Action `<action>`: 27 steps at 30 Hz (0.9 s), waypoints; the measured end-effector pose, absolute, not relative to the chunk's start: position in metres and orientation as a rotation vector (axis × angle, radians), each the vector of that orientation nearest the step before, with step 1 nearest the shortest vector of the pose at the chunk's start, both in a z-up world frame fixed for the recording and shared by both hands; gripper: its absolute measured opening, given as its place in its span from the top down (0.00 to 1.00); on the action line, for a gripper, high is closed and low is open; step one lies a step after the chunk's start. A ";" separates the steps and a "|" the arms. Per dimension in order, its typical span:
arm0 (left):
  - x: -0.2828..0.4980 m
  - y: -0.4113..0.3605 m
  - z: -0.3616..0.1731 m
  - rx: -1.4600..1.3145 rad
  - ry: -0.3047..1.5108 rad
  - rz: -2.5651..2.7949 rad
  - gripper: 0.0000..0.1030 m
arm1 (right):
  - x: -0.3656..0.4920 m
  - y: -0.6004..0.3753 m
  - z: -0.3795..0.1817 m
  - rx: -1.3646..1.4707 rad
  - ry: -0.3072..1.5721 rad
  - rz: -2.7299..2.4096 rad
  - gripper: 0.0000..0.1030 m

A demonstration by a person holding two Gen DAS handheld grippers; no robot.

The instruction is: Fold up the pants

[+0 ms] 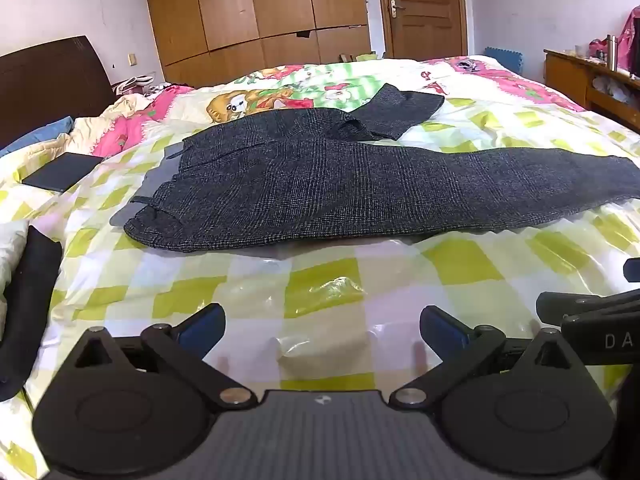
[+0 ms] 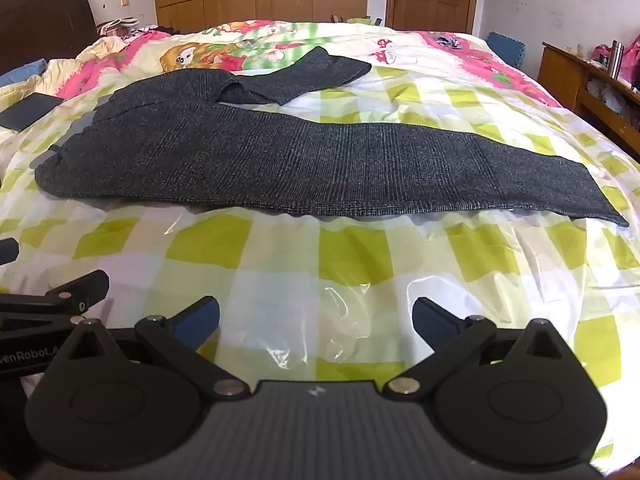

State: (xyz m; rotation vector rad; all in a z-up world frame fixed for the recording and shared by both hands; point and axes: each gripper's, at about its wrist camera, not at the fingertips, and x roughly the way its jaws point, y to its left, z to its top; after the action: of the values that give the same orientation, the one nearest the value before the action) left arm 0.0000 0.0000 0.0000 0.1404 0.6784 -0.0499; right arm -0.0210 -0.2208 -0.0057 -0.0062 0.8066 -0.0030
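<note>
Dark grey checked pants (image 1: 320, 184) lie spread on the bed, waistband to the left. The near leg stretches right; the far leg is bent back on itself behind it. They show the same way in the right wrist view (image 2: 304, 160). My left gripper (image 1: 322, 326) is open and empty, low over the bed in front of the pants' near edge. My right gripper (image 2: 316, 318) is open and empty too, beside the left one and short of the near leg. Neither touches the pants.
The bed has a green-checked cover under clear plastic (image 1: 360, 280). A dark flat pad (image 1: 60, 172) lies at the left, dark cloth (image 1: 28, 304) at the near left edge. A wooden shelf (image 2: 592, 88) stands right; wardrobe (image 1: 256, 12) and door behind.
</note>
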 end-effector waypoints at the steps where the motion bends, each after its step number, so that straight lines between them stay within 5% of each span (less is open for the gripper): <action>1: 0.000 0.000 0.000 0.139 0.680 -0.051 0.00 | -0.021 -0.220 -0.006 -0.007 0.807 -0.003 0.01; 27: -0.001 0.000 -0.001 0.136 0.683 -0.058 0.00 | -0.022 -0.218 -0.007 -0.019 0.817 -0.010 0.01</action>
State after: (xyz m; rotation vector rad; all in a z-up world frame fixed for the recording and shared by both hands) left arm -0.0008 -0.0002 -0.0006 0.1360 0.6827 -0.0576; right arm -0.0217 -0.2178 -0.0068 -0.0188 0.8167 -0.0098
